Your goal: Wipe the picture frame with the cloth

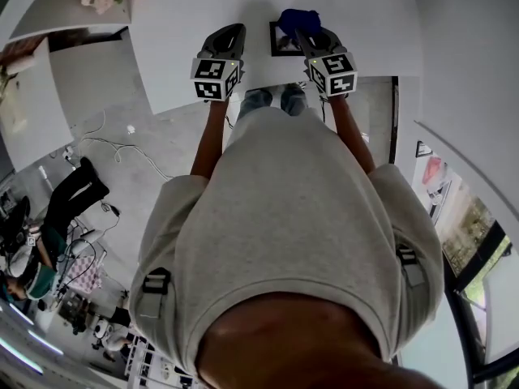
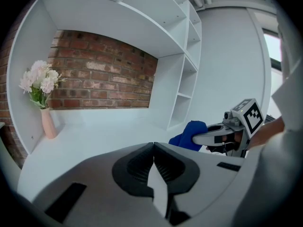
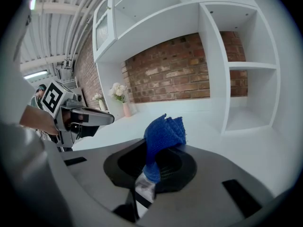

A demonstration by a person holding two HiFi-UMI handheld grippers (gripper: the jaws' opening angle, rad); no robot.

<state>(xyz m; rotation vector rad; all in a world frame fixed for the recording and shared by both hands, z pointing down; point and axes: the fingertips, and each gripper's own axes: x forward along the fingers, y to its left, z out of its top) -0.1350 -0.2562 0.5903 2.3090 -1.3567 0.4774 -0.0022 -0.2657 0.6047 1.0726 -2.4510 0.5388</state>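
Blue cloth [image 3: 163,134], white table [image 1: 186,31], red-brown brick wall [image 2: 104,79].
The picture frame [image 1: 280,52] is black. The left gripper [image 2: 153,146] and right gripper [image 1: 308,35] are grey with black ribbed pads [image 2: 137,167], their cubes [image 1: 215,79] white with black square markers. A pink vase [image 2: 48,125] holds pale pink and white flowers [image 2: 40,79]; the person's shirt [image 1: 292,217] is light grey.

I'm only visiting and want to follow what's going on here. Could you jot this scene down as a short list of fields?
left gripper: jaws together, nothing between them
right gripper: shut on the blue cloth
picture frame: dark, lying flat on the white counter
cloth and frame: overlap in the head view; contact cannot be told
flower vase: upright at the counter's far left
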